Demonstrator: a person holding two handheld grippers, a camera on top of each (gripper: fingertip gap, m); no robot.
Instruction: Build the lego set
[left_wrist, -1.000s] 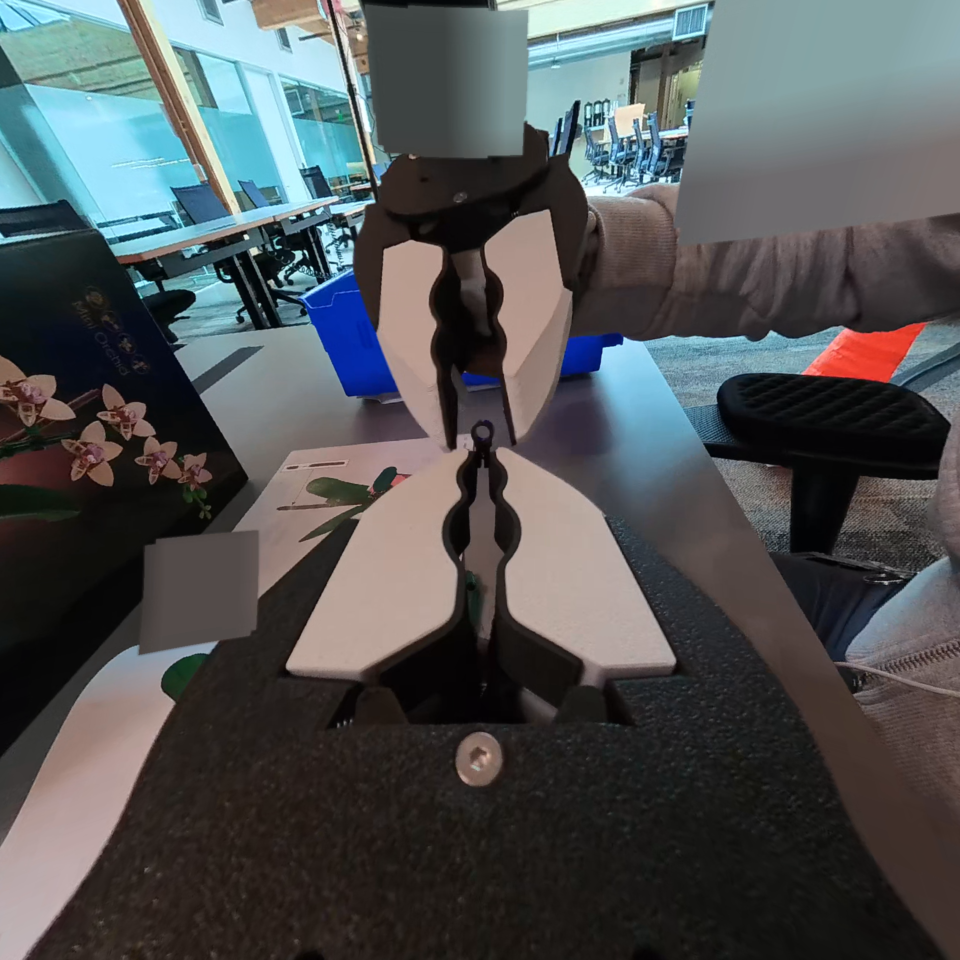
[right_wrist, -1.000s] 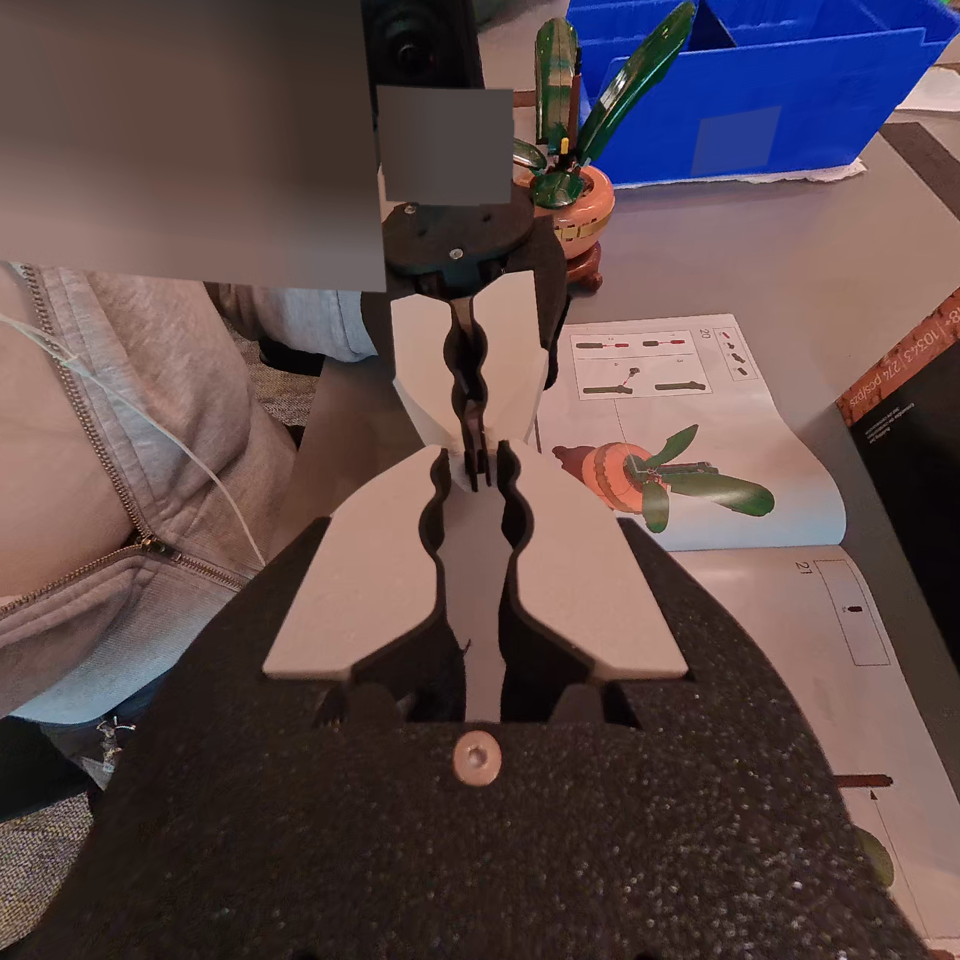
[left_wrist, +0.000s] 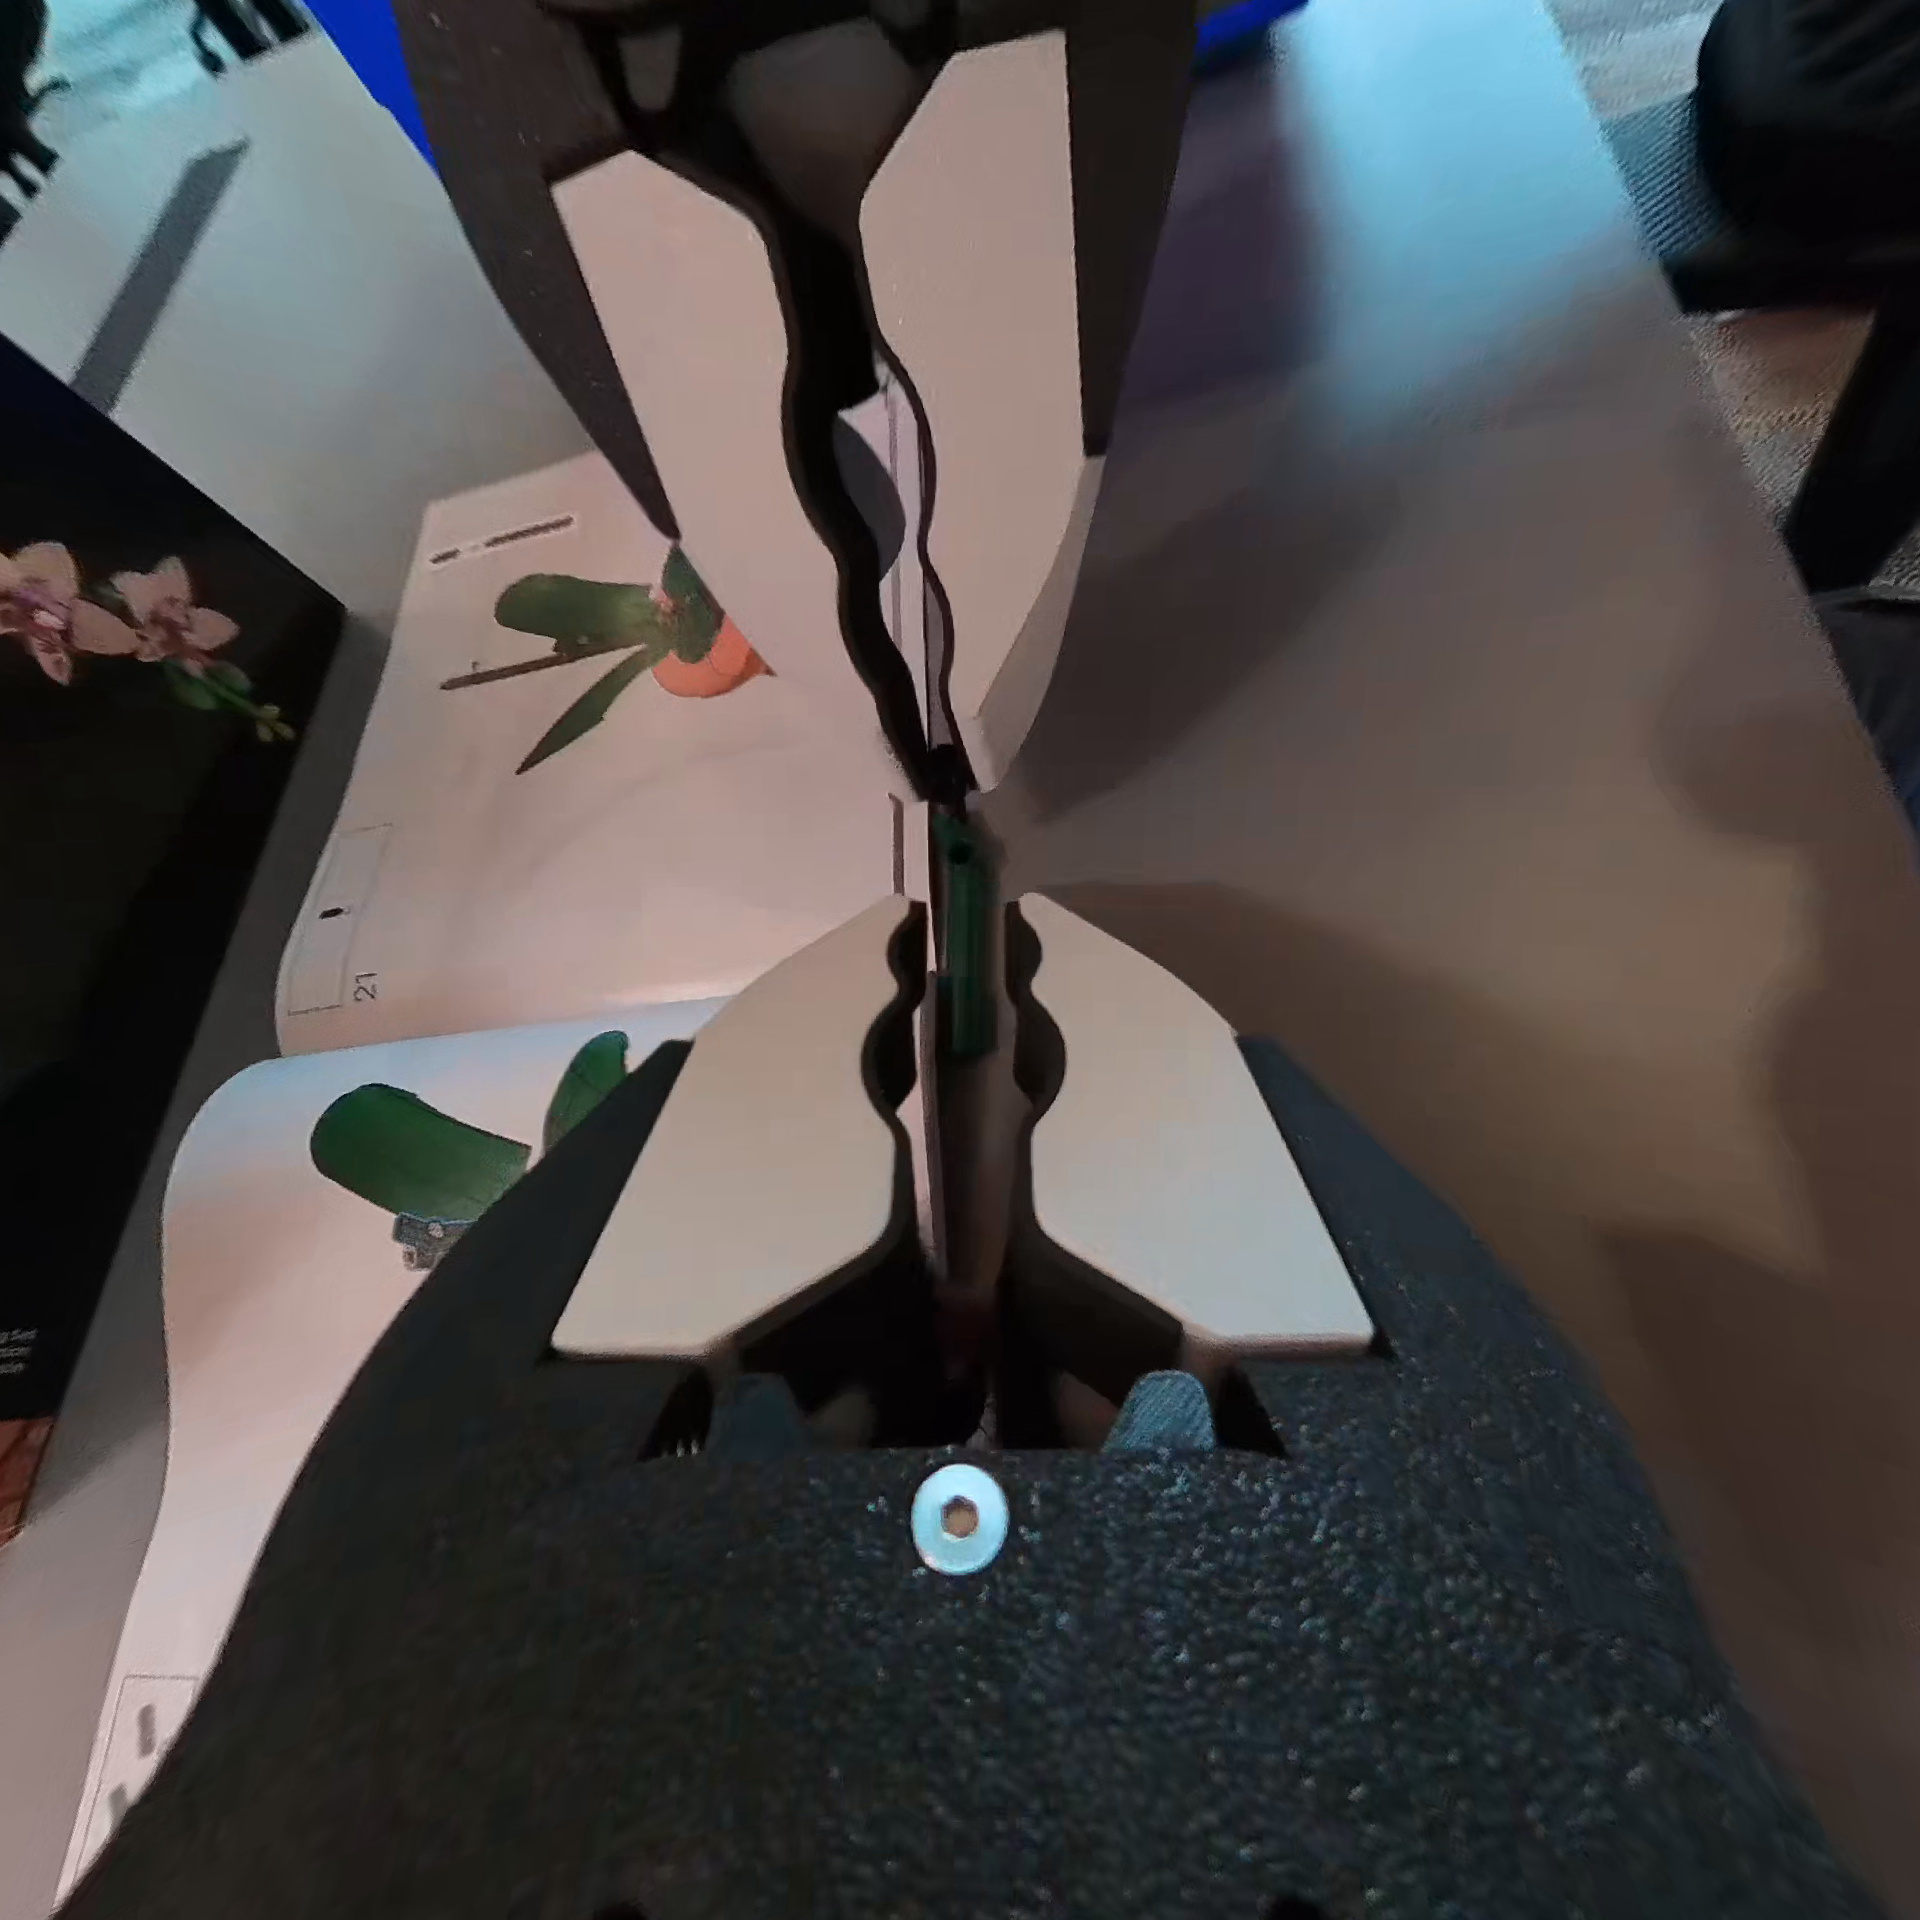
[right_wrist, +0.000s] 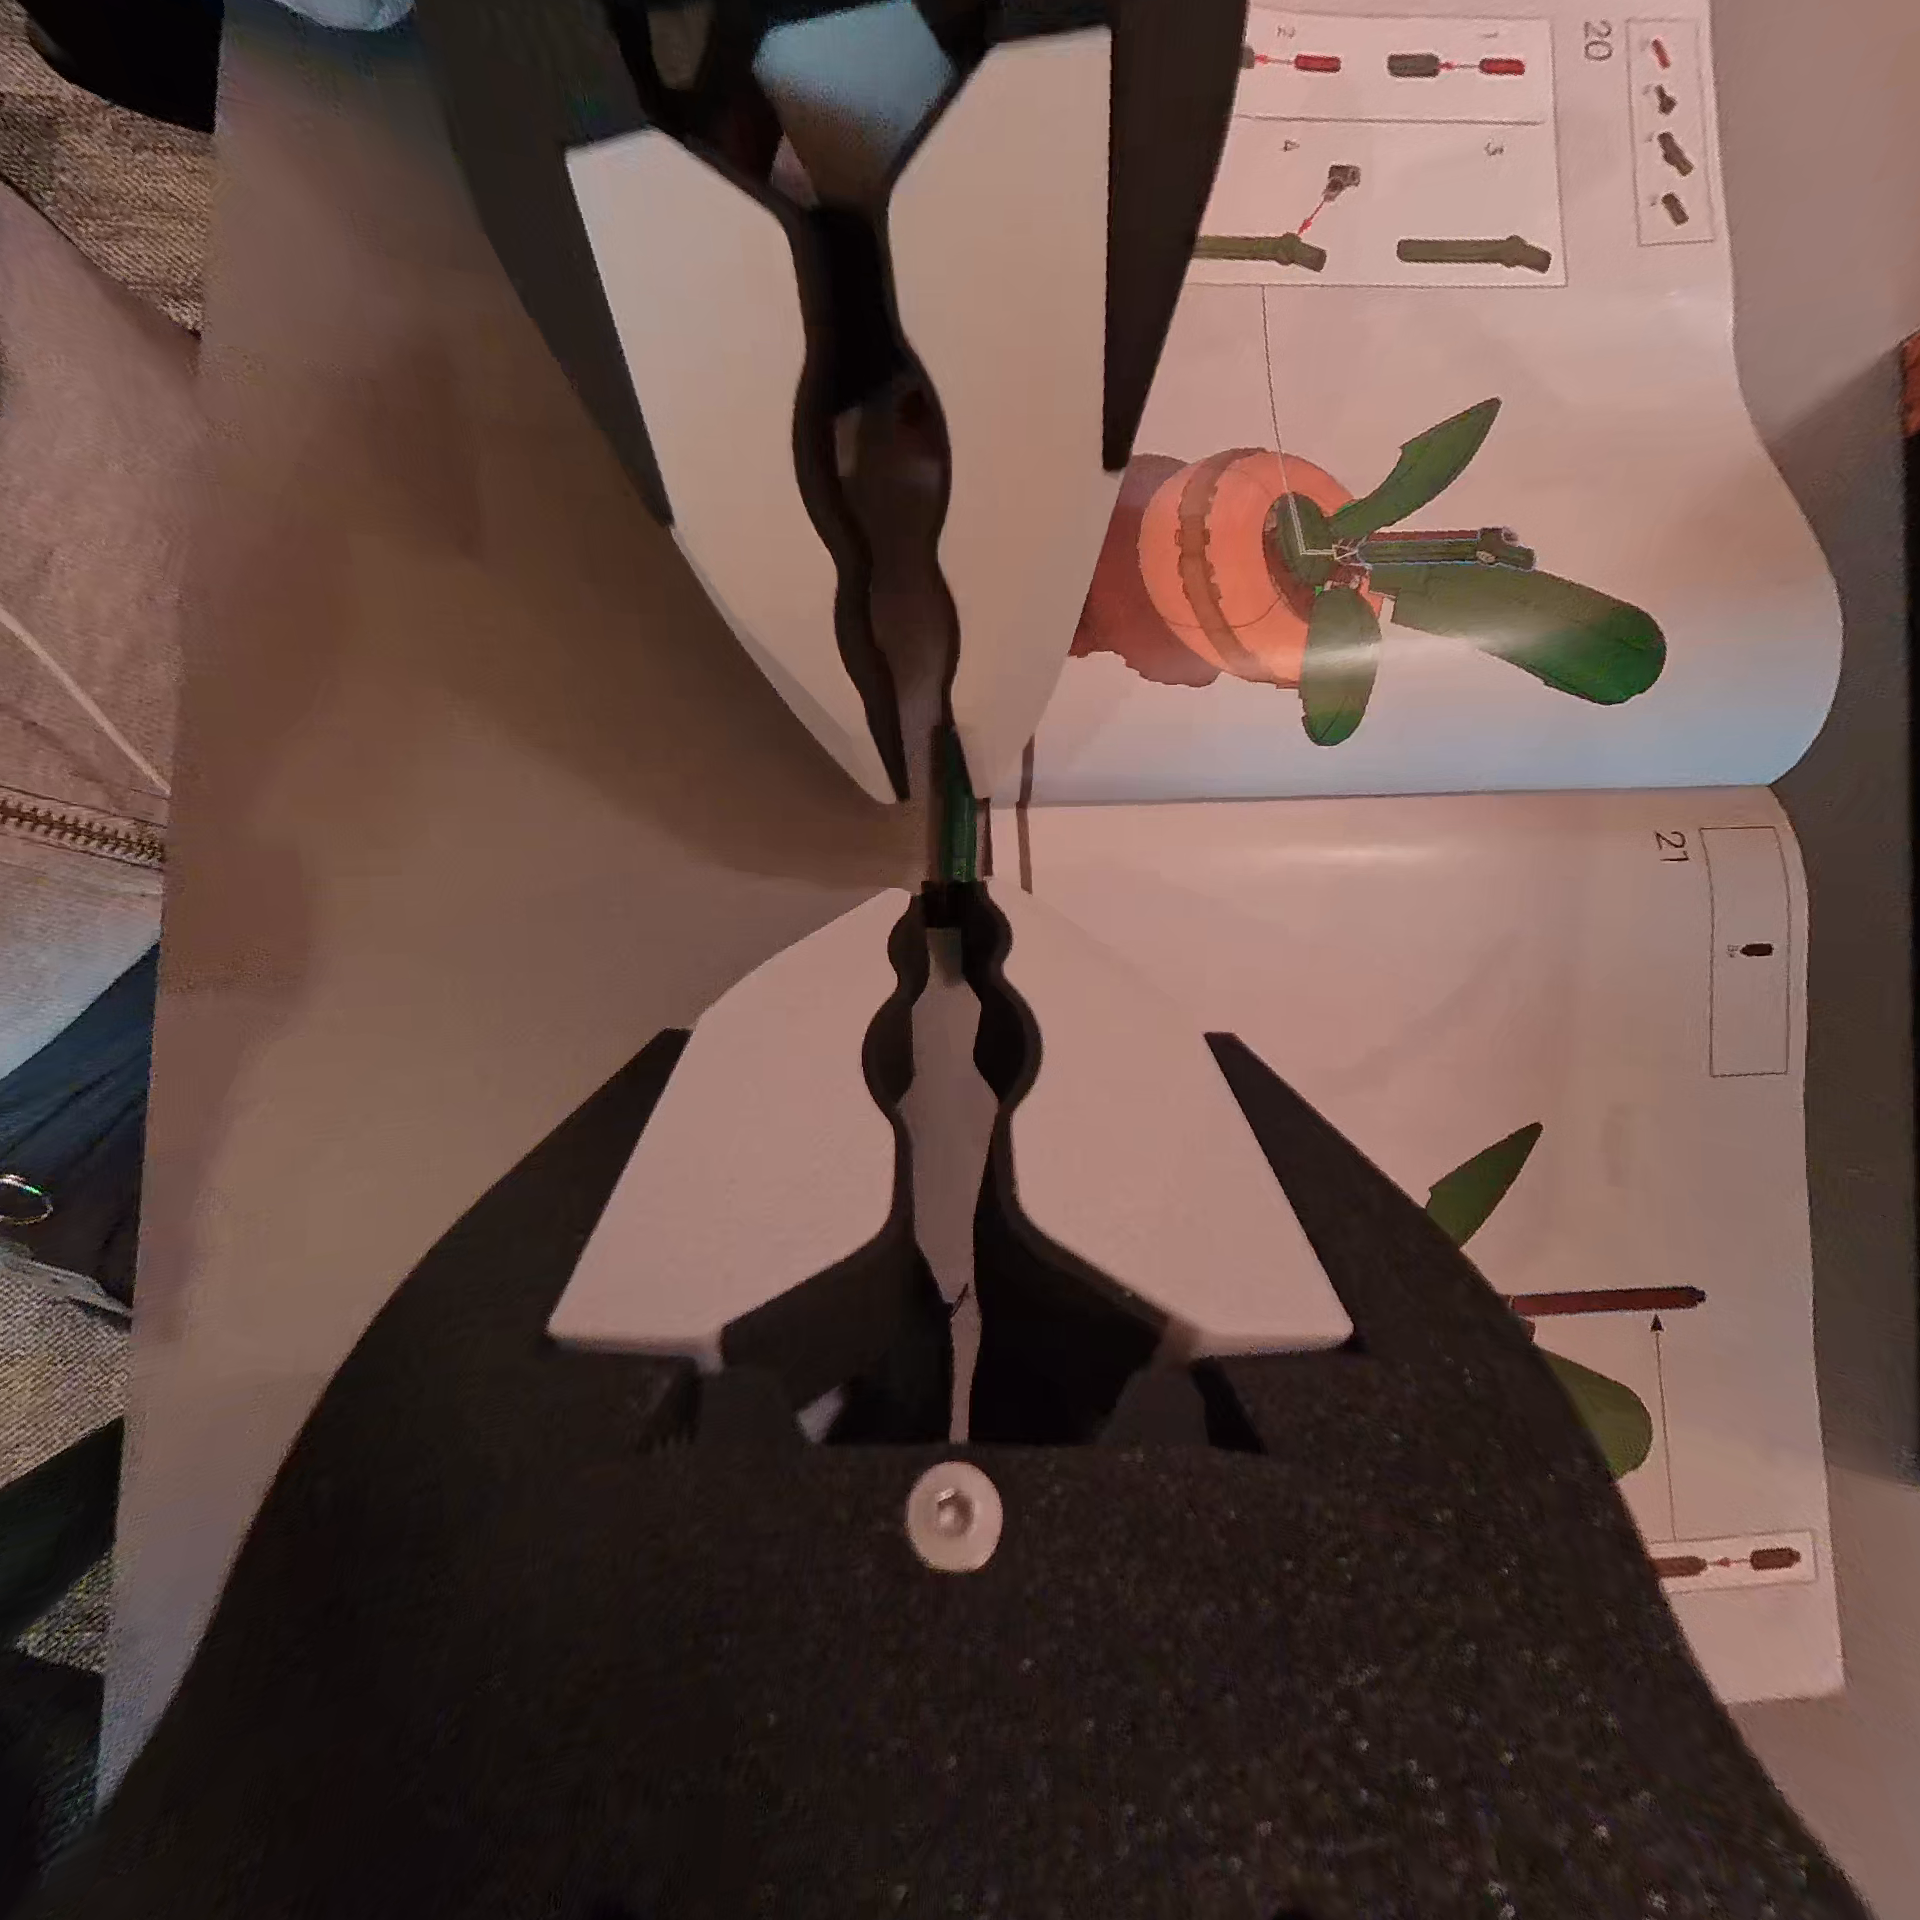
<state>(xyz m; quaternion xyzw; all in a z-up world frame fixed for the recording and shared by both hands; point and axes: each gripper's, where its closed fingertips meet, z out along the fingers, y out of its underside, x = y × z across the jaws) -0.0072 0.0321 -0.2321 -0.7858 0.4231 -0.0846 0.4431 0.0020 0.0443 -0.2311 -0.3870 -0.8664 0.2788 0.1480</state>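
My left tongs (left_wrist: 961, 914) and my right tongs (right_wrist: 948, 914) point tip to tip above the open instruction booklet (right_wrist: 1455, 935), which lies flat on the grey bench (left_wrist: 312, 343). A slim green lego rod (left_wrist: 964, 935) runs between them. In the left wrist view it lies in the narrow gap of my left tongs, whose tips sit close on either side of it, and I cannot tell whether they press on it. Its far end reaches a small black piece (left_wrist: 943, 764) pinched at the closed tips of my right tongs. The right wrist view shows the same joint, green rod (right_wrist: 956, 821) meeting black piece (right_wrist: 945, 902). The dark set box (left_wrist: 114, 831) lies just beside the booklet on the bench.
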